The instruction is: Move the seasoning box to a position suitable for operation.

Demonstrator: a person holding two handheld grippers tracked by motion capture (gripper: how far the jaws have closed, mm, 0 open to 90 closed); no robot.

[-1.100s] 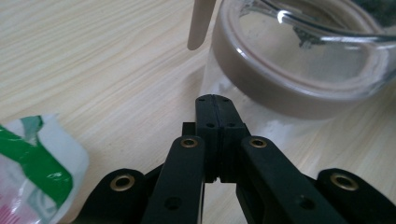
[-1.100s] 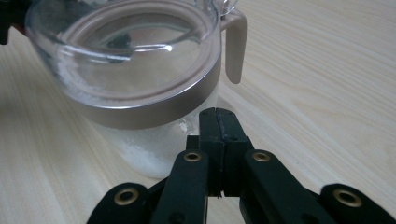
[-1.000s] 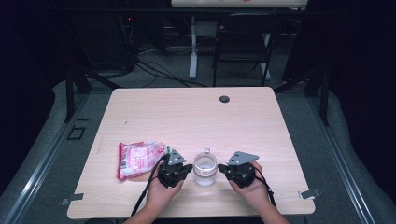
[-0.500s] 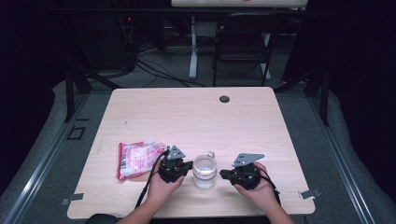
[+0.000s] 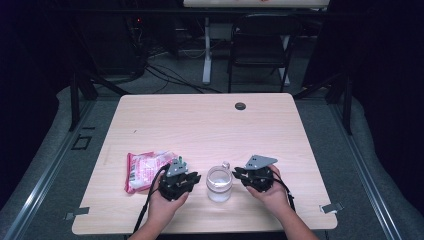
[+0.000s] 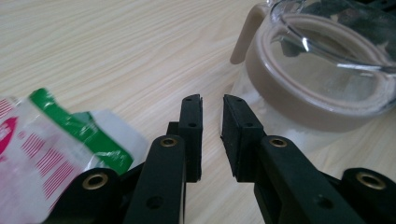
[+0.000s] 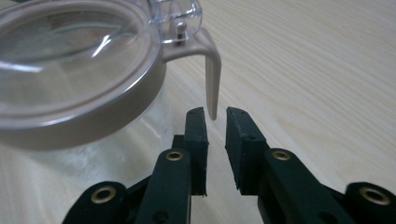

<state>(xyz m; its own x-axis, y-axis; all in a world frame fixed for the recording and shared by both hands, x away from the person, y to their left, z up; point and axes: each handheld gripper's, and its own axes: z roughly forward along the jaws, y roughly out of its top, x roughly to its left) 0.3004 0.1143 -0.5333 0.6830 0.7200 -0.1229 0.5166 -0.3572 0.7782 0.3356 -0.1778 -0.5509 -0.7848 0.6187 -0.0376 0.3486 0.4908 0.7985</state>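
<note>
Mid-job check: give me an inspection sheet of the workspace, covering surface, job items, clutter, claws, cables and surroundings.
Surface: light wood table, small dark round cap near the far edge.
Job's things: clear jar with tan collar, clear lid and latch, upright between the claws.
Clutter: red-and-white packet left of the left claw.
Grippers: left claw and right claw slightly open, just been opening, nothing between the jaws, beside the jar.
Cables: one trails from each claw; more on the floor behind.
Surroundings: dark room, folding chair beyond the table.
</note>
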